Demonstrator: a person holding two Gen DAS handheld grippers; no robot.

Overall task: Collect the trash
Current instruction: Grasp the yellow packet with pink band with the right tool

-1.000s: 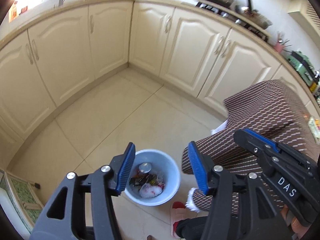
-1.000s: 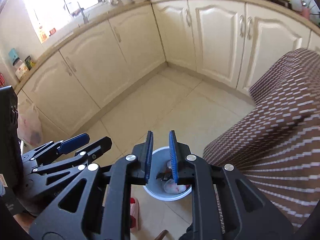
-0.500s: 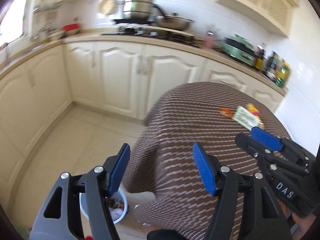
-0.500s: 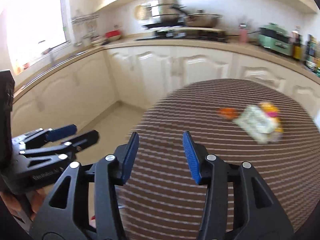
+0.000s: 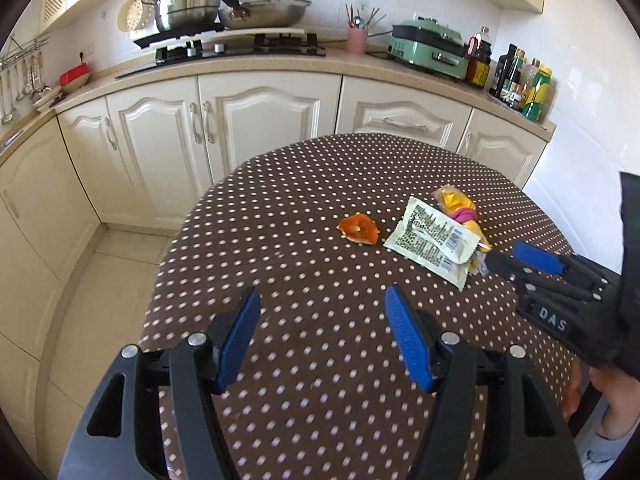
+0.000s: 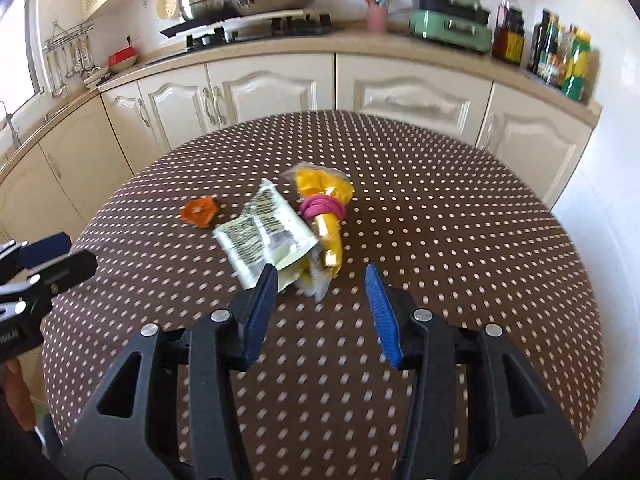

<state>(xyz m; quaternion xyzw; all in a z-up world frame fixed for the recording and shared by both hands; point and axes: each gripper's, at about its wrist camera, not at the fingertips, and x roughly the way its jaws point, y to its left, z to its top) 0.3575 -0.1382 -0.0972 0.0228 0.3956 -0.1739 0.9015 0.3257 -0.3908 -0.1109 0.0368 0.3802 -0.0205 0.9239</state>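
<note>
Trash lies on a round table with a brown polka-dot cloth [image 5: 304, 280] [image 6: 460, 240]: an orange peel piece [image 5: 357, 229] [image 6: 199, 210], a pale green printed wrapper [image 5: 432, 242] [image 6: 266, 232], and a yellow bag tied with a pink band [image 5: 460, 210] [image 6: 323, 200]. My left gripper [image 5: 322, 338] is open and empty, above the cloth short of the peel. My right gripper [image 6: 322, 312] is open and empty, just short of the wrapper and yellow bag; it also shows in the left wrist view [image 5: 532, 260].
Cream cabinets [image 5: 224, 120] and a counter curve behind the table, with a stove, pots [image 5: 192, 0], a pink utensil cup [image 5: 357, 40], a green appliance [image 5: 432, 46] and bottles [image 5: 524, 80]. Tiled floor [image 5: 92, 280] lies left of the table.
Both grippers swung up from the blue bin on the floor to the tabletop. The right gripper opened from nearly shut. The bin has left both views.
</note>
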